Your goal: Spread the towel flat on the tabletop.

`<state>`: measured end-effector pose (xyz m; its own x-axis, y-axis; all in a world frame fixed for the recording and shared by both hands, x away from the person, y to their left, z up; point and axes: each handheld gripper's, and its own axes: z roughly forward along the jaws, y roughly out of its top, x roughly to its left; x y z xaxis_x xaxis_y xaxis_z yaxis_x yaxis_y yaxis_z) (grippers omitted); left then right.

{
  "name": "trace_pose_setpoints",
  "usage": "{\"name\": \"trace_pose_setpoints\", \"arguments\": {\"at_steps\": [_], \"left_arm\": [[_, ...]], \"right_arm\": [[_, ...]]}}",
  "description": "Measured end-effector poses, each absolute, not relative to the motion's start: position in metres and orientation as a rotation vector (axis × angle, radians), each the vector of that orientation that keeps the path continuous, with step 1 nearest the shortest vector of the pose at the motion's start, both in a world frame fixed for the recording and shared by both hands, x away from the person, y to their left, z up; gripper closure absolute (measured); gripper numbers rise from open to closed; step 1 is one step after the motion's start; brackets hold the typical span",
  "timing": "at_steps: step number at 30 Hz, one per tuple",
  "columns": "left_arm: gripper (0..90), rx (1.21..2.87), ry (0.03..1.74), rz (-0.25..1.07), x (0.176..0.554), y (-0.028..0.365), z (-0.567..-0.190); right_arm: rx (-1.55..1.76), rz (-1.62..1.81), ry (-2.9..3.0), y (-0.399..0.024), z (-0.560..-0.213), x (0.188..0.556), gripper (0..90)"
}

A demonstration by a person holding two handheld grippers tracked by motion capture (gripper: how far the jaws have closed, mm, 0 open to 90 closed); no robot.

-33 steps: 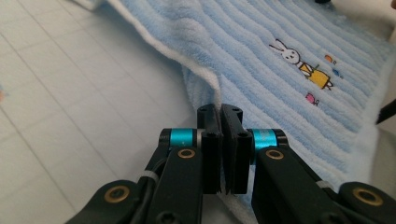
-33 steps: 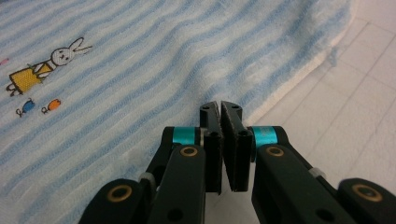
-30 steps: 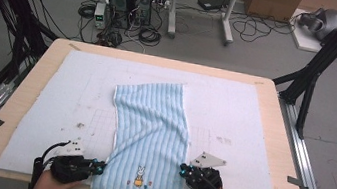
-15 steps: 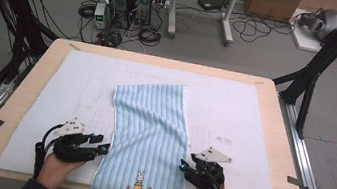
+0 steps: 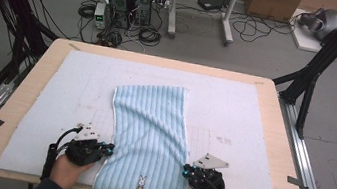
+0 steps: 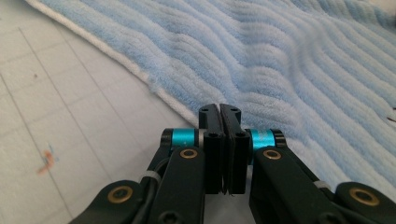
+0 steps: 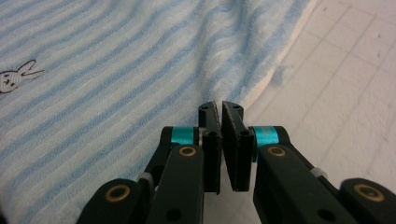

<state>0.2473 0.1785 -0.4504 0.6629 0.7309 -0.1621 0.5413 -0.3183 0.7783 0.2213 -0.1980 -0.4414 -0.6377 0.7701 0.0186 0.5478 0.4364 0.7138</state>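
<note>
A light blue striped towel (image 5: 150,132) lies lengthwise on the white mat (image 5: 240,105), its embroidered rabbit (image 5: 140,187) near the front end. My left gripper (image 5: 109,148) lies flat at the towel's left edge. Its jaws have just closed, and in the left gripper view the tips (image 6: 219,109) meet right on the white hem of the towel (image 6: 289,60). My right gripper (image 5: 186,170) lies at the towel's right edge and has also just closed. In the right gripper view its tips (image 7: 220,106) pinch at the hem of the towel (image 7: 116,70), with the rabbit (image 7: 16,77) to their left.
The mat covers most of the wooden table (image 5: 276,105). Bare mat stretches left and right of the towel. Black frame posts (image 5: 310,80) stand at the table's right side, and computers and cables (image 5: 129,3) sit on the floor beyond the far edge.
Both grippers left the towel's near corners, drew outward with open jaws, then came back to its side edges a little farther up and shut. The towel lies flatter.
</note>
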Motion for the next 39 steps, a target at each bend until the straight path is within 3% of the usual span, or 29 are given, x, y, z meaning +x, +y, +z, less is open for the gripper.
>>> {"name": "trace_pose_setpoints", "arguments": {"at_steps": [9,13,16,19,23,27,32,35,39], "left_arm": [[87.8,2.014,0.971,0.276,0.229,0.194,-0.45],[84.8,1.993,0.97,0.272,0.232,0.196,-0.449],[69.5,1.943,1.009,0.293,0.242,0.199,-0.446],[59.7,1.892,1.035,0.301,0.257,0.203,-0.444],[54.3,1.864,1.044,0.302,0.277,0.203,-0.441],[54.1,1.871,1.018,0.317,0.293,0.198,-0.439],[55.9,1.887,1.037,0.301,0.301,0.191,-0.447],[64.2,1.943,1.021,0.302,0.303,0.184,-0.452],[84.8,1.992,0.982,0.341,0.299,0.179,-0.452]], "right_arm": [[1.076,1.079,2.437,-0.204,-0.439,0.192,85.4],[1.076,1.089,2.406,-0.203,-0.437,0.194,72.5],[1.114,1.119,2.351,-0.204,-0.435,0.204,63.2],[1.148,1.114,2.295,-0.203,-0.432,0.219,56.0],[1.222,1.082,2.229,-0.202,-0.432,0.25,51.9],[1.246,1.061,2.229,-0.194,-0.434,0.279,56.4],[1.22,0.968,2.294,-0.179,-0.44,0.296,69.8],[1.222,0.984,2.336,-0.179,-0.442,0.298,83.5],[1.185,0.959,2.347,-0.18,-0.441,0.294,87.1]]}}
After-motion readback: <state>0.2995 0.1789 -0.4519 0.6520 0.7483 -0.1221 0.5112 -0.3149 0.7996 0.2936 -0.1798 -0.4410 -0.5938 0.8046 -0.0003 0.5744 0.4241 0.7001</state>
